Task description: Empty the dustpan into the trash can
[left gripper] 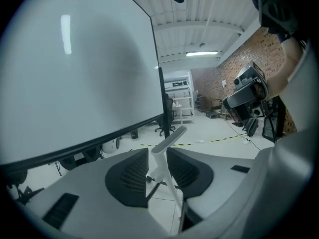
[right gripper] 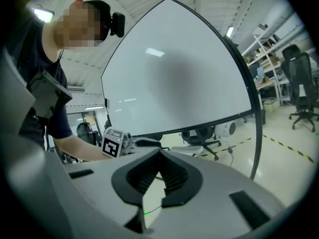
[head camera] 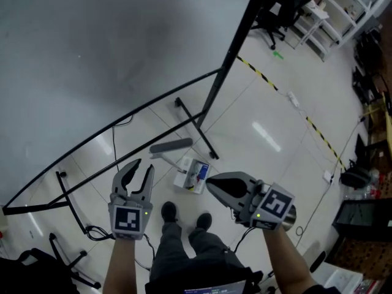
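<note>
A long-handled dustpan stands on the pale floor in front of my feet. It has a grey grip bar [head camera: 171,146] on a white stem, and a white pan [head camera: 192,175] holding blue and white scraps. My left gripper [head camera: 143,166] hovers just left of the grip bar with its jaws apart and nothing pressed between them. In the left gripper view the grip bar [left gripper: 172,137] and stem show through the gap of the left gripper [left gripper: 157,154], a little beyond the tips. My right gripper [head camera: 212,182] is shut and empty, hanging right of the pan; its pads meet in its own view [right gripper: 159,156]. No trash can is in view.
A large white board [head camera: 110,48] on a black tube frame [head camera: 208,103] stands just behind the dustpan, its feet spreading over the floor. Yellow-black tape [head camera: 312,127] runs across the floor at right. Office chairs [head camera: 275,17], white shelving [head camera: 343,11] and floor cables lie further off.
</note>
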Tool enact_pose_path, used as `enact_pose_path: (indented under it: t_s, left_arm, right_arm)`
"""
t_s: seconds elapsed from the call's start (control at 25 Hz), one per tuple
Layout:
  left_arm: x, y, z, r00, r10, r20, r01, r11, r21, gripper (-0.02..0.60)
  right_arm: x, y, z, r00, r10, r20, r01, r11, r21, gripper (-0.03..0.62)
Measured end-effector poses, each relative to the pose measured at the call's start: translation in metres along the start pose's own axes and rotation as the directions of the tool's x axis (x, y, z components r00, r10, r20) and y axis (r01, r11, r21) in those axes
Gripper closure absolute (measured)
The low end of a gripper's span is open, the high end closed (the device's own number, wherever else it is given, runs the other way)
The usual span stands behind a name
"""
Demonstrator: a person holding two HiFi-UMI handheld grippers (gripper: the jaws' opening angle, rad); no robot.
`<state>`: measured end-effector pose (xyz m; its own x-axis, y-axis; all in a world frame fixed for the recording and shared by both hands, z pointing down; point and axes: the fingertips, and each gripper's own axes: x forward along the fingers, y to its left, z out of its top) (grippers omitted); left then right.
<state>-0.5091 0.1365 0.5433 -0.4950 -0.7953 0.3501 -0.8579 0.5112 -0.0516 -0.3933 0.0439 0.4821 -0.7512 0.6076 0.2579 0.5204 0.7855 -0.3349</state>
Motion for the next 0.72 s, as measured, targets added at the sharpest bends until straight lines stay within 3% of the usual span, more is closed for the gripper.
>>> enact_pose_path:
  t_s: [0.04, 0.08, 0.2, 0.56, 0.72]
  left_arm:
    - [0.005, 0.001, -0.008, 1.0, -0.007, -0.004, 0.007, 1.0, -0.019, 0.442]
    - [0.01, 0.0, -0.015, 1.0, -0.017, -0.01, 0.017, 0.999, -0.034, 0.368]
    - [0.025, -0.001, -0.032, 0.999, -0.03, -0.023, 0.029, 0.998, -0.048, 0.296]
    - [0.068, 0.002, -0.06, 1.0, 0.012, -0.007, -0.012, 0.995, -0.095, 0.264]
    - [0.083, -0.005, -0.068, 0.999, -0.032, 0.014, 0.033, 0.997, -0.072, 0.264]
  right_arm:
    - [0.002, -0.002, -0.004, 1.0, -0.004, -0.001, 0.004, 1.0, 0.004, 0.586]
    - [0.004, -0.004, -0.008, 1.0, -0.008, -0.007, 0.008, 1.0, 0.007, 0.586]
    - [0.01, -0.011, -0.021, 0.999, -0.016, -0.031, 0.017, 1.0, 0.013, 0.586]
    - [0.026, -0.023, -0.049, 0.997, -0.011, -0.071, 0.012, 1.0, 0.018, 0.586]
    - [0.028, -0.029, -0.054, 0.998, -0.002, -0.061, 0.003, 1.0, 0.009, 0.586]
